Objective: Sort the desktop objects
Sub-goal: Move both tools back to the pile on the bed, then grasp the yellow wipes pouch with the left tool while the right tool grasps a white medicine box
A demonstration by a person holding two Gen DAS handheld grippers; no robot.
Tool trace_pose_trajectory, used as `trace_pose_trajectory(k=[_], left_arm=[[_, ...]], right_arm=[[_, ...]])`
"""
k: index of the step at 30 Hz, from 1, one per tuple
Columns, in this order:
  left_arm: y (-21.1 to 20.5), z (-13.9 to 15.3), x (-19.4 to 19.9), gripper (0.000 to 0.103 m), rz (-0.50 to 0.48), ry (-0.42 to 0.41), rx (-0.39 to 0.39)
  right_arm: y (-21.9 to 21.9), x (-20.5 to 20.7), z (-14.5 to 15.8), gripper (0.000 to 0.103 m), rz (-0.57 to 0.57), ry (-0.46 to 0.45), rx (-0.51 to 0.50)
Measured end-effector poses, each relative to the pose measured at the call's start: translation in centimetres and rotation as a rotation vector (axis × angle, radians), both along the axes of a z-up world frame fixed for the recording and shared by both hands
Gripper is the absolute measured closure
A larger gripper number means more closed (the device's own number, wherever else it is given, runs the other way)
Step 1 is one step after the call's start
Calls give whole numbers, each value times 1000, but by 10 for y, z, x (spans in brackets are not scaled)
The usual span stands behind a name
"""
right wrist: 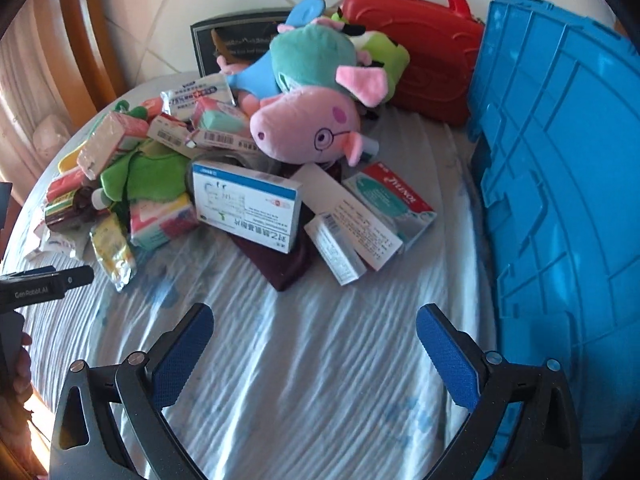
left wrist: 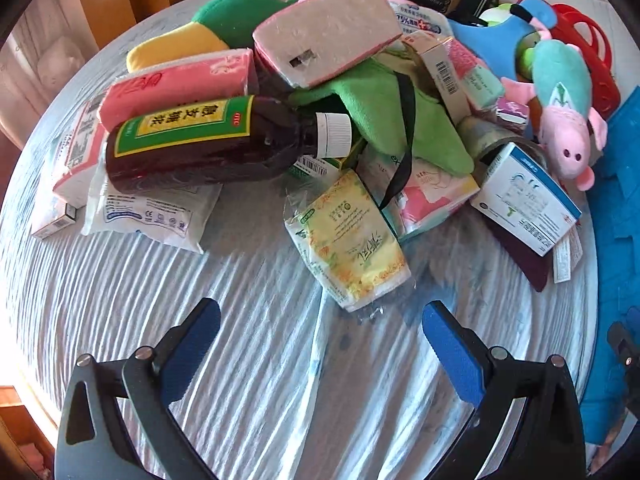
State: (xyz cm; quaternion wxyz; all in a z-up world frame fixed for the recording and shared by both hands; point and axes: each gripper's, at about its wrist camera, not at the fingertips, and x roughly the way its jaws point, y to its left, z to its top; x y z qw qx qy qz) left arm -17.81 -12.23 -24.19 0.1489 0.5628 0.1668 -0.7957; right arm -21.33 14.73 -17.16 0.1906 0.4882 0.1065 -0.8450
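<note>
A heap of mixed objects lies on a round table with a striped pale cloth. In the left wrist view I see a dark syrup bottle, a yellow tissue pack, pink tissue packs, a blue-white medicine box and a pink pig plush. My left gripper is open and empty, just short of the yellow tissue pack. In the right wrist view the pig plush lies above the medicine box and several small boxes. My right gripper is open and empty, short of them.
A blue plastic crate stands at the table's right side. A red toy case and a black gift box sit at the back. A wooden chair back is behind left. The left gripper's body shows at the left edge.
</note>
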Motion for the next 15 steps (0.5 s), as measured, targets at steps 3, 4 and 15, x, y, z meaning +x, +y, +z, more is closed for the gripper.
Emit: trace_pose_trajectory(k=[3,4,15], left_arm=[[3,-14,-19,1,30,-25,-16],[4,-18,-26,1,41,-31,-21],[26,-53,-57,0,36,-85,-73]], right_arm=[[-1,-23,-26,0,-3,-71,0],[-1,-28,-32,0,-2,-86,-1],[-2,-91,-93,0,-20,-193,-28]])
